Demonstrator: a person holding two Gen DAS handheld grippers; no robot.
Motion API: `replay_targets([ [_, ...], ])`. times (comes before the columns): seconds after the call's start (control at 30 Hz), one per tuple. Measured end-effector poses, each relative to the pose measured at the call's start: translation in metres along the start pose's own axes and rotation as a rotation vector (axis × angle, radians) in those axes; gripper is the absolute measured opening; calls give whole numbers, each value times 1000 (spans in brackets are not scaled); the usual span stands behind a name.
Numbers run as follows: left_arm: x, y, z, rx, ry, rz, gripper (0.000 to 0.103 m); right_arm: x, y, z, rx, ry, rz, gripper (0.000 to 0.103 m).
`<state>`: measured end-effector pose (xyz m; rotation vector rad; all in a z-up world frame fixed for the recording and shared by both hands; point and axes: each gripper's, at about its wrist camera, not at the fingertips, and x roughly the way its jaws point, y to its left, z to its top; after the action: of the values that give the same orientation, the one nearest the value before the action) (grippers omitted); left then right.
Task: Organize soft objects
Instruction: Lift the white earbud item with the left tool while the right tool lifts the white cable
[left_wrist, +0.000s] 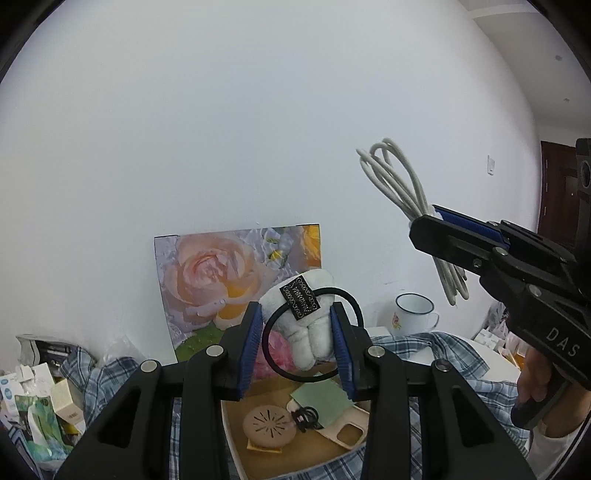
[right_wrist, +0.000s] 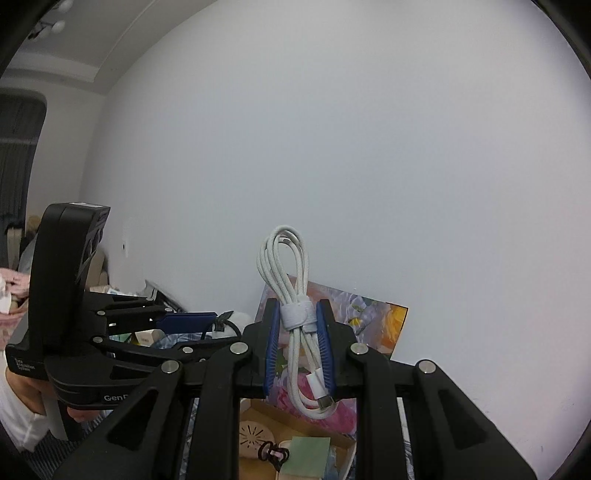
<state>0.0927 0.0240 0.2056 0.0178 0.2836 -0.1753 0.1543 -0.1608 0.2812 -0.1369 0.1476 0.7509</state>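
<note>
a: what does each hand hold?

b: the left gripper (left_wrist: 297, 345) is closed on a white plush hair tie (left_wrist: 308, 325), its blue pads pressing the fluffy part from both sides while the black elastic loop hangs free around it. the right gripper (right_wrist: 298, 345) is clamped on a coiled white cable (right_wrist: 295, 314), gripping just at its velcro strap, with loops above and the plug ends dangling below.

a: where are they over the table?

b: both are held up in the air, in front of a white wall. below them sits an open cardboard box (left_wrist: 236, 435) on a plaid cloth (left_wrist: 443, 354), already holding a round tan disc (left_wrist: 269, 427), a green cloth square (left_wrist: 325, 400) and a small dark hair tie (left_wrist: 306, 417).

a: how should the drop go?

b: my judgement: lower one item at a time over a bare patch of the box, keep the grippers apart so the cable loops do not snag the elastic, and open only when the item is low inside the walls.
</note>
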Motion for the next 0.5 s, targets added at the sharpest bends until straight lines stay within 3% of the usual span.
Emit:
replay_targets([
  [0.23,19,7,4,-17,10,-1,39,14,-15,-19,52,28,-2,19],
  [0.5,56,12,-18,-13,84,5,39,49,-26,-50,97,110,7,19],
])
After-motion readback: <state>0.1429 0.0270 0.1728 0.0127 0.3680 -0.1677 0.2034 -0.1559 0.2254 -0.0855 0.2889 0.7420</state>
